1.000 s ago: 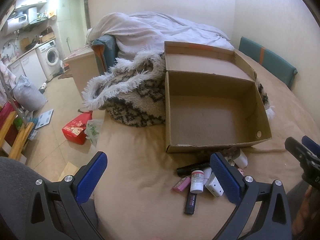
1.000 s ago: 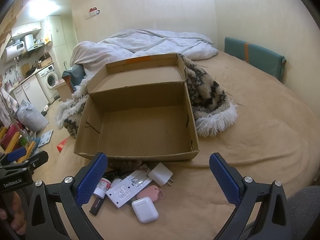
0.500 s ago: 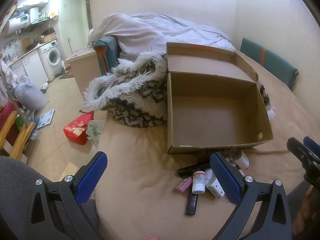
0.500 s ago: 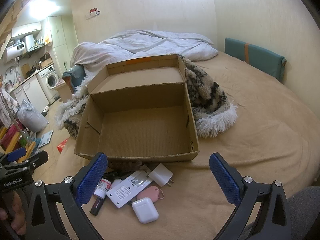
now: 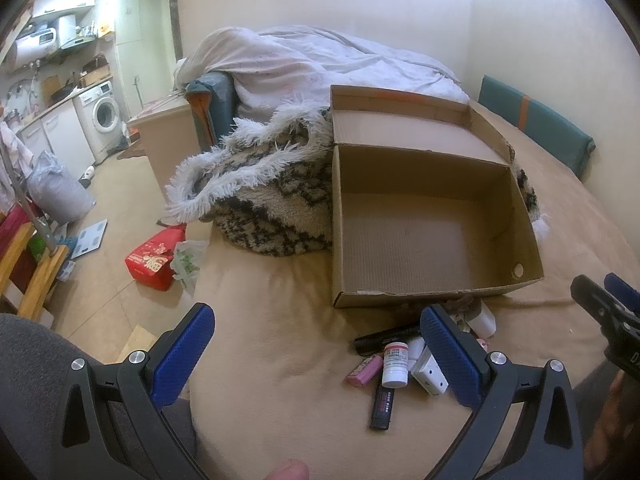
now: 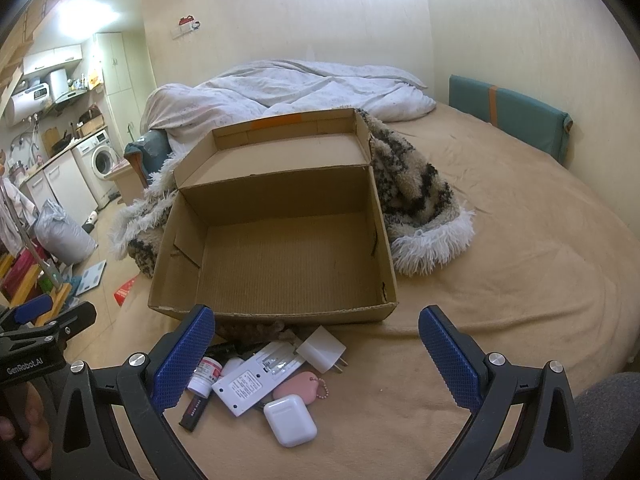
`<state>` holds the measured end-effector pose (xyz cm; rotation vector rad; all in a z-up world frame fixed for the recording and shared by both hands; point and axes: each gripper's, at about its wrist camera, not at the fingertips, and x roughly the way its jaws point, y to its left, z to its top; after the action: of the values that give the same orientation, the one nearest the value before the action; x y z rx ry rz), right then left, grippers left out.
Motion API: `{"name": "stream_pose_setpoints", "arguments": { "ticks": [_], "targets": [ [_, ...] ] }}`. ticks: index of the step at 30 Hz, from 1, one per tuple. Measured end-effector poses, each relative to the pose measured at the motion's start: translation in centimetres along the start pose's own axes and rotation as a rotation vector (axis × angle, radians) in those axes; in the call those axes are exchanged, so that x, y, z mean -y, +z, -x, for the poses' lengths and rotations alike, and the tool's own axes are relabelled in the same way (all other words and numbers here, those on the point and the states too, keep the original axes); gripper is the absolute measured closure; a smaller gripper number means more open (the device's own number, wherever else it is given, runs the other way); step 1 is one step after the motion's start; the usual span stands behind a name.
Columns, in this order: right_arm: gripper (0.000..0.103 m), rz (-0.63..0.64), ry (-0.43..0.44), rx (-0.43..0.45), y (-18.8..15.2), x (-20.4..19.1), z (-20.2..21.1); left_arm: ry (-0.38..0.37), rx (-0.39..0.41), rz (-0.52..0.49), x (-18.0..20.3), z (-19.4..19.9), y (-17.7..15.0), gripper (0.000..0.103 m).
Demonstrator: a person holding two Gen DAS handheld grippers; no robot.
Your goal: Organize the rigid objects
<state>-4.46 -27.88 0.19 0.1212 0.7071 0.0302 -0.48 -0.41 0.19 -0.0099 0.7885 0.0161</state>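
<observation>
An open, empty cardboard box [image 5: 432, 236] [image 6: 280, 256] sits on the tan bed. In front of it lies a small pile: a white pill bottle [image 5: 395, 364] [image 6: 205, 372], a black stick [image 5: 383, 402] [image 6: 195, 410], a pink item [image 5: 364, 370], a black tube [image 5: 386, 338], a white remote-like device [image 6: 256, 378], a white charger plug [image 6: 323, 350], a pink keychain [image 6: 299, 387] and a white earbud case [image 6: 290, 420]. My left gripper [image 5: 316, 360] is open and empty, just left of the pile. My right gripper [image 6: 316, 360] is open and empty above the pile.
A shaggy black-and-white blanket [image 5: 264, 188] [image 6: 420, 200] lies behind and beside the box. A white duvet [image 6: 288, 88] covers the bed's far end. A teal cushion [image 6: 508, 120] leans on the right wall. Left of the bed, the floor holds a red bag [image 5: 154, 260].
The left wrist view has shifted slightly, with the box and pile sliding a little right and down. The right gripper has barely moved. Both stay open.
</observation>
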Motion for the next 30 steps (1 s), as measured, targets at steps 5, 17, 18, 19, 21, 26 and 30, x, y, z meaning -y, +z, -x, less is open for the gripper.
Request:
{"name": "stream_pose_setpoints", "arguments": {
  "ticks": [5,17,18,19,21,26,30],
  "targets": [
    [0.0,0.002,0.0,-0.001,0.0,0.0,0.0,0.005,-0.005,0.006,-0.2,0.1,-0.1,0.0],
    [0.0,-0.028,0.008,-0.022,-0.1,0.5,-0.4,0.019,-0.034,0.003,-0.4,-0.4,0.0,0.0],
    [0.0,-0.036,0.013,-0.041,-0.3,0.7,-0.7,0.025,-0.044,0.005,-0.5,-0.5,-0.1,0.0],
    [0.0,-0.046,0.012,-0.072,-0.4,0.9,-1.2,0.027,-0.05,0.006,-0.4,-0.6,0.0,0.0],
    [0.0,-0.056,0.011,-0.103,-0.6,1.1,-1.8,0.026,-0.067,0.009,-0.5,-0.8,-0.1,0.0],
    [0.0,-0.088,0.041,-0.177,-0.9,1.5,-3.2,0.041,-0.123,-0.004,-0.5,-2.2,0.0,0.0],
    [0.0,-0.103,0.056,-0.271,-1.5,1.9,-4.9,0.043,-0.211,-0.004,-0.7,-4.1,0.1,0.0]
  ]
}}
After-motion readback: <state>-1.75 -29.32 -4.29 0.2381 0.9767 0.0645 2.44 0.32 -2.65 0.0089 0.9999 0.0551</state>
